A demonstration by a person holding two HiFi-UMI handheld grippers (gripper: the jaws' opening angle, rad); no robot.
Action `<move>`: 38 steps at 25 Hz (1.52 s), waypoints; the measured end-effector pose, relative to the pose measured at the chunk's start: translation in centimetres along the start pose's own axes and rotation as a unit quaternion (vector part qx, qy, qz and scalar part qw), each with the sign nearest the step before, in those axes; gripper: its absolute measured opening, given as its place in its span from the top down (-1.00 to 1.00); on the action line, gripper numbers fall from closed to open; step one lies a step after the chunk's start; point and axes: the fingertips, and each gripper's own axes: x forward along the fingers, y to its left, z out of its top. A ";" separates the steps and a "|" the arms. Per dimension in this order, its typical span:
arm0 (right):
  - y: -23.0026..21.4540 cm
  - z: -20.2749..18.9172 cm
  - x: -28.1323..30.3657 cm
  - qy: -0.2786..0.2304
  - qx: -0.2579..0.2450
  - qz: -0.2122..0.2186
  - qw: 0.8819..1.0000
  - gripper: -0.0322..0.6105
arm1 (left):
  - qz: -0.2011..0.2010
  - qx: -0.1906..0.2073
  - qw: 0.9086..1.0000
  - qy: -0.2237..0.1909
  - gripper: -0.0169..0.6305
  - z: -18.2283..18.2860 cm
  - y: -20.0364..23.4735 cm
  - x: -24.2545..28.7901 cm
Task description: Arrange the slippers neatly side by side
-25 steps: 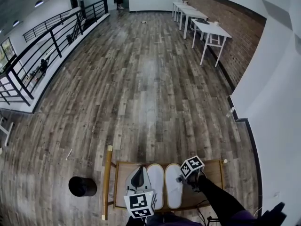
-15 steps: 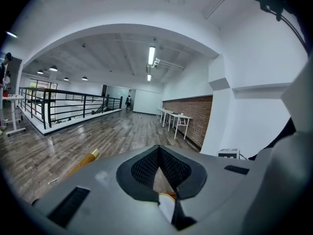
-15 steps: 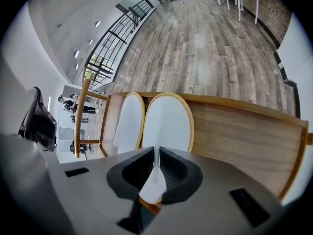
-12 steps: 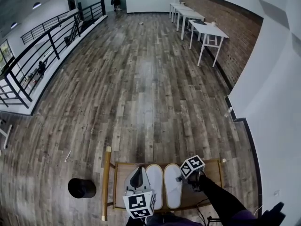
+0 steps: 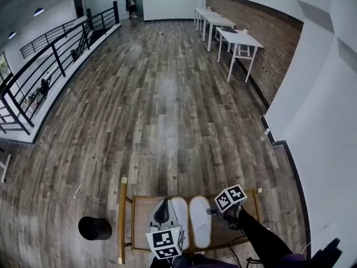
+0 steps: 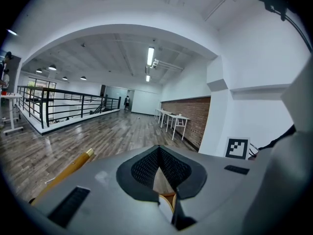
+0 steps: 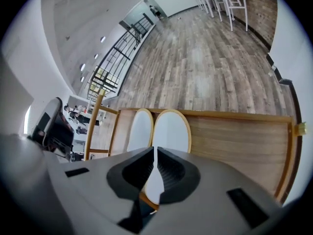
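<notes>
Low wooden worktop (image 7: 234,141) with a raised rim (image 7: 288,155), standing on a plank floor (image 5: 167,121). Two white, tan-edged slippers lie on it: left slipper (image 7: 138,131) and right slipper (image 7: 171,129), parallel, inner edges touching, toes toward the far rim.

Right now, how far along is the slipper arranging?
Mostly done: the left slipper and right slipper lie flat, side by side, on the wooden stand. In hand: nothing; the right gripper and left gripper look shut and empty. Remaining: perhaps only backing both away.

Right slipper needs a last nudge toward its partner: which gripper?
Probably right: the right gripper points at the heel of the right slipper, while the left gripper sits over the left slipper.
</notes>
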 end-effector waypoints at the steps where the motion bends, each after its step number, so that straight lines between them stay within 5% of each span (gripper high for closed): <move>1: 0.6 0.2 -0.6 -0.014 -0.003 0.007 1.000 0.86 | -0.003 0.001 1.000 0.000 0.98 0.0 -0.3 0.1; 9: 6.6 0.6 -5.9 -0.145 -0.014 0.065 0.987 0.86 | -0.030 0.007 0.999 -0.008 0.98 0.6 -2.9 -0.1; 18: 10.8 1.1 -11.0 -0.324 -0.047 0.015 0.945 0.86 | -0.045 0.019 0.999 -0.009 0.98 0.5 -4.6 -1.4; 24: 11.3 0.5 -11.3 -0.374 -0.089 -0.070 0.920 0.86 | -0.048 0.021 0.999 0.004 0.98 -0.8 -4.8 -2.7; 29: 12.4 0.4 -12.0 -0.432 -0.092 -0.058 0.895 0.86 | -0.044 0.023 0.999 -0.002 0.98 -0.6 -4.6 -3.4; 38: 13.5 -0.6 -12.5 -0.465 -0.172 -0.116 0.860 0.86 | -0.042 0.016 0.999 0.003 0.98 -1.3 -5.0 -4.3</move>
